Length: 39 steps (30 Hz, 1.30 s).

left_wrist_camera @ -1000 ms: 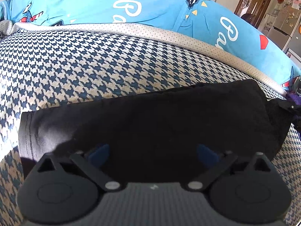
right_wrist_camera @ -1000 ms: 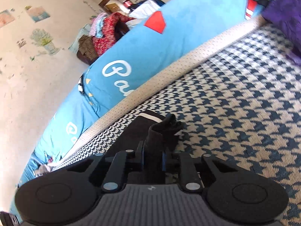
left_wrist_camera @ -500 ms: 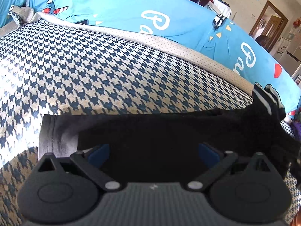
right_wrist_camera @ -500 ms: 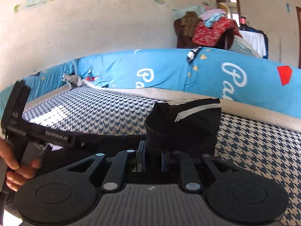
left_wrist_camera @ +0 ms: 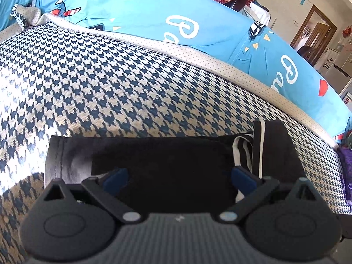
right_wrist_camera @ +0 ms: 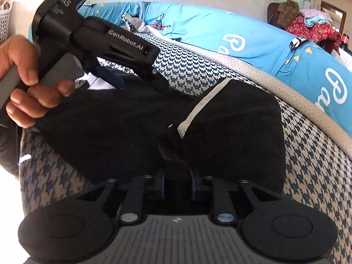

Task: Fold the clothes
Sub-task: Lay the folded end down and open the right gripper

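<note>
A black garment (left_wrist_camera: 165,165) with white stripes (left_wrist_camera: 242,151) lies on the houndstooth bed cover (left_wrist_camera: 110,83), its right end folded back over the rest. My left gripper (left_wrist_camera: 178,177) hovers low over its near edge, open wide, blue pads apart and nothing between them. In the right wrist view the garment (right_wrist_camera: 231,132) shows a white stripe (right_wrist_camera: 204,103) across the fold. My right gripper (right_wrist_camera: 177,177) has a bunch of the black fabric between its pads; its jaws are opening. A hand (right_wrist_camera: 26,83) holds the left gripper, whose blue finger (right_wrist_camera: 110,78) rests over the garment's far end.
A blue quilt with white lettering (left_wrist_camera: 198,26) runs along the back of the bed behind a dotted beige band (left_wrist_camera: 220,66). Purple cloth (left_wrist_camera: 347,176) lies at the right edge. Clothes are piled on a chair (right_wrist_camera: 308,24), and a doorway (left_wrist_camera: 314,33) is at the far right.
My right gripper swung left with the garment's end and rolled level, laying that end over the rest; its jaws have widened slightly. The left gripper stayed almost in place.
</note>
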Tool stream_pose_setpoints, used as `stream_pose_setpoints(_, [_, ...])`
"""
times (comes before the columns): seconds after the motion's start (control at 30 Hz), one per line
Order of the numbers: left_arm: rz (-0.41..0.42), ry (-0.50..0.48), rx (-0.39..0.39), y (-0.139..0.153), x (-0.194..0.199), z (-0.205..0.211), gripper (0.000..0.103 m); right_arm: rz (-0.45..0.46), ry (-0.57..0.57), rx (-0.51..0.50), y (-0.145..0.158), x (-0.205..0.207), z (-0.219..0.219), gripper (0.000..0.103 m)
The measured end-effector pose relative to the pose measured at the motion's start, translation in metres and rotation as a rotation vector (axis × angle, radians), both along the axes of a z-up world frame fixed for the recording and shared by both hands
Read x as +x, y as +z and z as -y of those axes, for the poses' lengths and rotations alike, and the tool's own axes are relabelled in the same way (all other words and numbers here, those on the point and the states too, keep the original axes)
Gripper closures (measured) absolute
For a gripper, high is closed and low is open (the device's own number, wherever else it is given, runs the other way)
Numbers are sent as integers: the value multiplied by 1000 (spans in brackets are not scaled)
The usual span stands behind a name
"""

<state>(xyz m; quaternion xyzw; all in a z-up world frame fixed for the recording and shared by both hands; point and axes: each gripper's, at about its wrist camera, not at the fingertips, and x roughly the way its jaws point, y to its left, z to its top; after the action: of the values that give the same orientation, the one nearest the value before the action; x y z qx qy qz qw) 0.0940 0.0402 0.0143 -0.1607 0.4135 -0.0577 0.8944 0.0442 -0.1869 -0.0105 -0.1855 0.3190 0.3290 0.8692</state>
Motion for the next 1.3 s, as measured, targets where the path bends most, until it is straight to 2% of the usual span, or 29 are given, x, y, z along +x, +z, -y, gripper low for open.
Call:
stream_pose_setpoints(0.07, [10, -13, 0, 1, -1, 5, 2, -34, -2, 51, 5, 3, 6, 74])
stream_pose_setpoints(0.23, [48, -54, 6, 5, 3, 19, 2, -35, -13, 120, 25, -2, 16, 69])
stream_pose_setpoints(0.37, [84, -91, 2, 8, 9, 31, 0, 12, -77, 156, 37, -13, 21, 62])
stream_pose_setpoints(0.57, [83, -131, 8, 2, 20, 49, 0, 38, -164, 128, 37, -10, 31, 62])
stream_pose_setpoints(0.77, [37, -93, 60, -11, 36, 55, 0, -29, -209, 92, 25, -8, 45, 61])
stream_pose_setpoints(0.93, [24, -72, 105, -19, 43, 55, 0, -61, -154, 56, 13, -9, 38, 50])
stream_pose_setpoints(1.1, [22, -79, 149, -20, 45, 59, 0, -62, -131, 29, 9, -11, 35, 49])
stream_pose_setpoints(1.3, [38, -40, 79, -12, 42, 47, 0, -29, -144, 46, 19, -13, 36, 49])
